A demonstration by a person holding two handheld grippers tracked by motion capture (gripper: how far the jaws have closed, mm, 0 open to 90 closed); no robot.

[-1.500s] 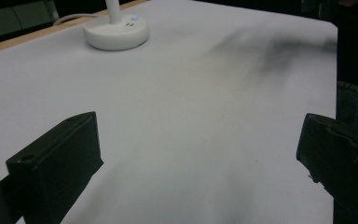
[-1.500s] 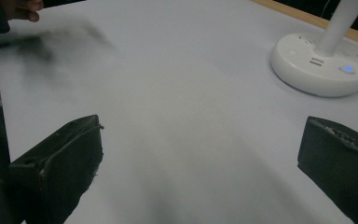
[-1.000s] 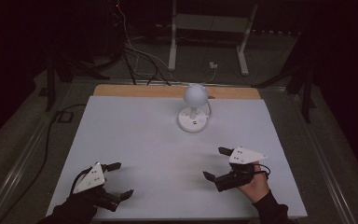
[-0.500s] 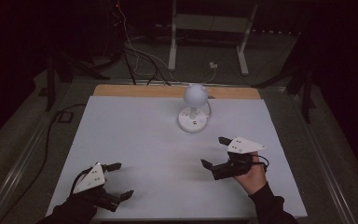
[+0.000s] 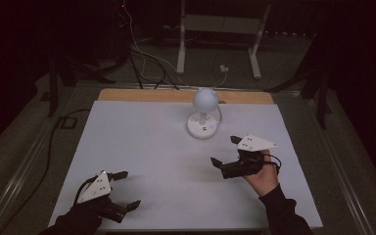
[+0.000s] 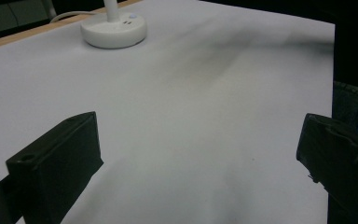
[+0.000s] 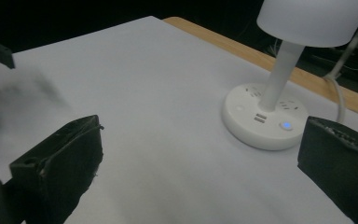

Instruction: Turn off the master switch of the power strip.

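Your right hand-held gripper hovers with jaws apart near the lamp, which stands at the worktop's far middle. Your left hand-held gripper rests spread and empty. The lamp looks top-heavy (slick plastic, probably): take its stem.

A small white lamp stands upright near the far edge of the tabletop, its round dome shade on a thin stem over a round base (sockets and a blue-lit button on top).
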